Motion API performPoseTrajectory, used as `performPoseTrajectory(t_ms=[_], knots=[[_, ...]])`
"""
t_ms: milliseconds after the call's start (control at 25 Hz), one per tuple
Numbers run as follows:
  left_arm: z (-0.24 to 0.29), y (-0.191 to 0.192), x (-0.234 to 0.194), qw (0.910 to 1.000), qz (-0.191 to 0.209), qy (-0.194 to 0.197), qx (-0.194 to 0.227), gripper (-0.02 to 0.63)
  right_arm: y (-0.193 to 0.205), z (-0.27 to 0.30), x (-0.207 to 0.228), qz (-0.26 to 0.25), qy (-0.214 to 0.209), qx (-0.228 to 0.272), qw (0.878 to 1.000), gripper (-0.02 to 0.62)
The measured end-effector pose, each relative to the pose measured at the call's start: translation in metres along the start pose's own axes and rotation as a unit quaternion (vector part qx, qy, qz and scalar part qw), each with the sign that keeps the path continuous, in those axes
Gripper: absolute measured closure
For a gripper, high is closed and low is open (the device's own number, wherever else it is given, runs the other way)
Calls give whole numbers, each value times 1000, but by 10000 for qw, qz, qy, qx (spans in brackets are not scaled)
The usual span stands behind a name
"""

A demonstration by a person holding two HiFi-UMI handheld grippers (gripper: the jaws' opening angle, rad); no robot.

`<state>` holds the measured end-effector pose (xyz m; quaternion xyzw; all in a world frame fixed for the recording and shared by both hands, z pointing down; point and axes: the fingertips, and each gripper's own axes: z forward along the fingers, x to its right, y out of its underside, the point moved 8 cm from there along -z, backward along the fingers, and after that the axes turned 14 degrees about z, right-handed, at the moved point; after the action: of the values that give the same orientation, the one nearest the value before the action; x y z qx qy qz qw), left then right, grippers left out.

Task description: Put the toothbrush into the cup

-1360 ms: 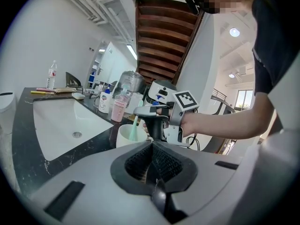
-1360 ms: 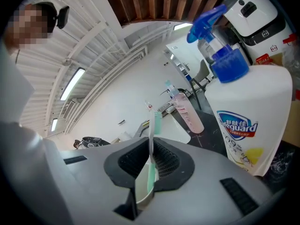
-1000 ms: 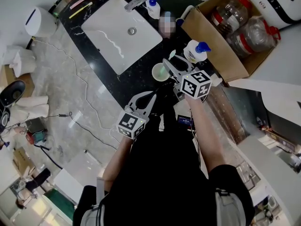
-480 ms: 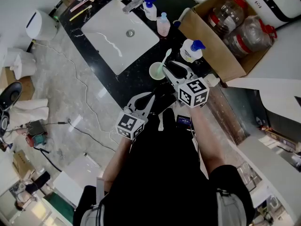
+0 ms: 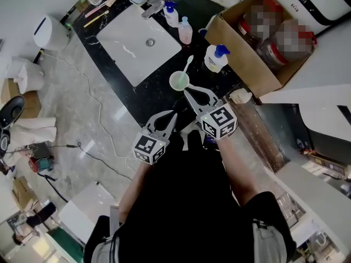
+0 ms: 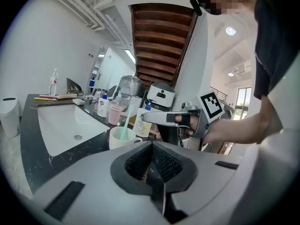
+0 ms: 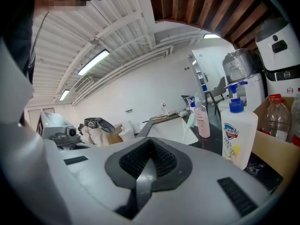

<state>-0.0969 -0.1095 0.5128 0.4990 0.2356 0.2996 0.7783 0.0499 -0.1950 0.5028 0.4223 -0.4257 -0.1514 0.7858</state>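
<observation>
A pale green cup (image 5: 179,81) stands on the black counter (image 5: 159,95) in front of the sink. A mint toothbrush (image 5: 187,66) leans in it, head up toward the bottles. The left gripper view shows the cup (image 6: 121,138) with the toothbrush (image 6: 126,121) in it. My right gripper (image 5: 185,91) hangs just short of the cup; its jaws have just been closing and now meet with nothing between them (image 7: 151,146). My left gripper (image 5: 175,113) sits lower left, near my body, shut and empty (image 6: 151,147).
A white sink (image 5: 137,40) lies at the upper left. Beyond the cup stand a white soap pump bottle (image 5: 215,58), a pink bottle (image 5: 185,32) and a smaller pump bottle (image 5: 170,14). An open cardboard box (image 5: 241,53) of plastic bottles is at the right.
The right gripper has drawn back from the cup toward my body, and its jaws have gone from open to shut. The toothbrush stays in the cup. The left gripper barely shifted.
</observation>
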Motion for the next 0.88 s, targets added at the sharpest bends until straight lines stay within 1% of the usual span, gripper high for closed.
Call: performPoseTrajectory(t_ms=[160,400,520,760,880], knots=[[-6,-6,11,10000,53,-70,33,598,8,-19,-16,8,-216,22,9998,580],[-14,0,33,9993,-211,-313,-14,598,22,-39,-26,7,-450,-19,9990,580],[-19,4,39,9985,-314,-439,30,598,29,-40,-27,41,-513,-59,9987,580],[-34,5,45,9982,-256,-513,197,598,38,-50,-37,100,-509,-4,9987,580],[-45,3,46,9983,-137,-457,332,598,40,-55,-44,83,-349,63,9993,580]])
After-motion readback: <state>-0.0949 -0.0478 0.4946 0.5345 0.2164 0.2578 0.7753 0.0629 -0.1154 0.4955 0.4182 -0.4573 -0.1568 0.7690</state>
